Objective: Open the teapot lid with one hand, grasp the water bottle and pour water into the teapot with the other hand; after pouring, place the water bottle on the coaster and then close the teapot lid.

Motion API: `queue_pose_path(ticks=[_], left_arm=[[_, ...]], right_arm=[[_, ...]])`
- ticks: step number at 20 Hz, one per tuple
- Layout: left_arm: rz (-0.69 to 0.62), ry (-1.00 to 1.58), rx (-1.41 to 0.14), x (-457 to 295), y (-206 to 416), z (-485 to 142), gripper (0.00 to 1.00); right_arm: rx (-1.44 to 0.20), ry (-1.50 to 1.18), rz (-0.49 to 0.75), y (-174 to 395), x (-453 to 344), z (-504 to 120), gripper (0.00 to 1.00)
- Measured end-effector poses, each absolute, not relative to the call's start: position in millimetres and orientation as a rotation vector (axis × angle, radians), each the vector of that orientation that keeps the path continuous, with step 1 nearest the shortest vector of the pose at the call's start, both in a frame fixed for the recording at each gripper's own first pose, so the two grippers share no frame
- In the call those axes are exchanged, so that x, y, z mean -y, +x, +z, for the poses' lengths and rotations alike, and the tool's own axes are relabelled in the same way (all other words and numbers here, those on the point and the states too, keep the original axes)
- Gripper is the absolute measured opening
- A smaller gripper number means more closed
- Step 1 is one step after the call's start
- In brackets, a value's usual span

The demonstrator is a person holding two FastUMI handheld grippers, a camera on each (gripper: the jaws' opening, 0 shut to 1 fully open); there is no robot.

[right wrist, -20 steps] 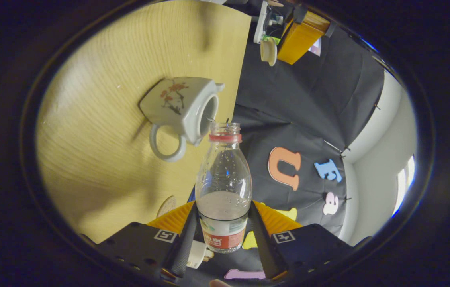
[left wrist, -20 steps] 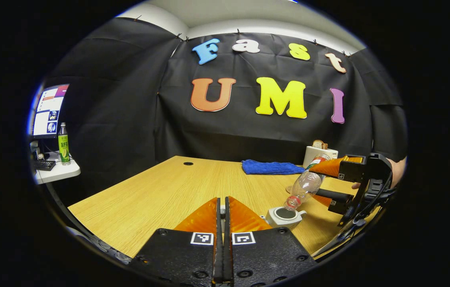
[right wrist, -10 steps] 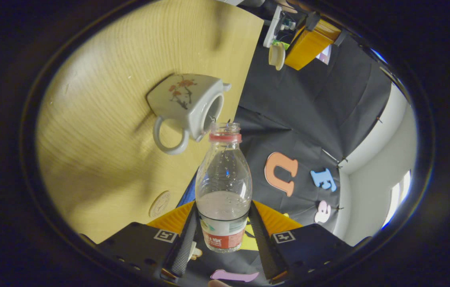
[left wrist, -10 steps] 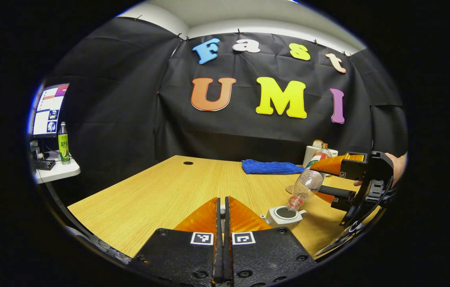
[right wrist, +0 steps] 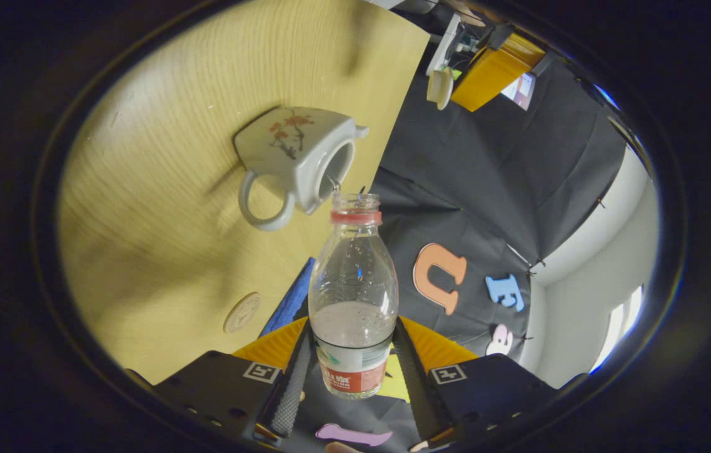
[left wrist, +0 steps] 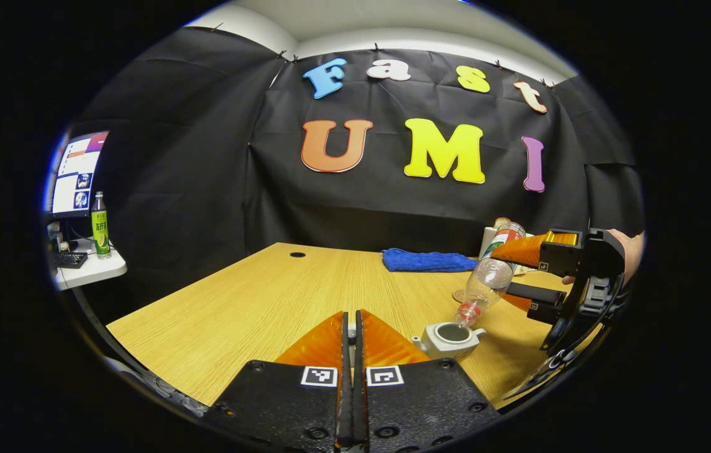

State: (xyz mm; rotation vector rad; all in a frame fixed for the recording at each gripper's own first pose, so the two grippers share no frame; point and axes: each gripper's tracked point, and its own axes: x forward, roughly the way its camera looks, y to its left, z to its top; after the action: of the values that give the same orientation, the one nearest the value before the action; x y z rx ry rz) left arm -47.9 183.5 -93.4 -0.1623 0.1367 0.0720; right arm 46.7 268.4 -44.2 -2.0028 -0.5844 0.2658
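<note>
Teapot (left wrist: pixel 450 338) sits open on the tabletop (left wrist: pixel 267 302), lid off, dark opening facing up. Water bottle (left wrist: pixel 487 277) is tipped neck-down w/ its mouth just above that opening. Vs a sec ago the bottle has lifted a bit and its neck is pulling back from the rim, so imo the pour is winding down and the coaster drop comes next.

Right gripper (right wrist: pixel 350 371) has its jaws pinching the bottle's lower body on both sides; water pools near the labelled end, neck looks empty. Left gripper (left wrist: pixel 349 333) has jaws pressed together, and the right gripper view shows them pinching the small pale lid (right wrist: pixel 439 86), held well clear of the pot.

Right gripper view also gives the pot's flower pattern, loop handle, and the round coaster (right wrist: pixel 242 313) on the wood. Left gripper view gives the wider scene: blue cloth (left wrist: pixel 428 260) at the back, a hand (left wrist: pixel 629 248) behind the right gripper, side desk w/ monitor (left wrist: pixel 75 173) and green bottle (left wrist: pixel 100 228).
</note>
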Motion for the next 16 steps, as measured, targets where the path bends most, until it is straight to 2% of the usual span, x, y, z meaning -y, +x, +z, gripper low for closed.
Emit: queue_pose_path(ticks=[16], left_arm=[[0.071,-0.159,-0.139,-183.5,-48.7,-94.3,0.03]], right_arm=[[0.671,-2.067,0.228,40.9,-282.2,-29.7,0.72]])
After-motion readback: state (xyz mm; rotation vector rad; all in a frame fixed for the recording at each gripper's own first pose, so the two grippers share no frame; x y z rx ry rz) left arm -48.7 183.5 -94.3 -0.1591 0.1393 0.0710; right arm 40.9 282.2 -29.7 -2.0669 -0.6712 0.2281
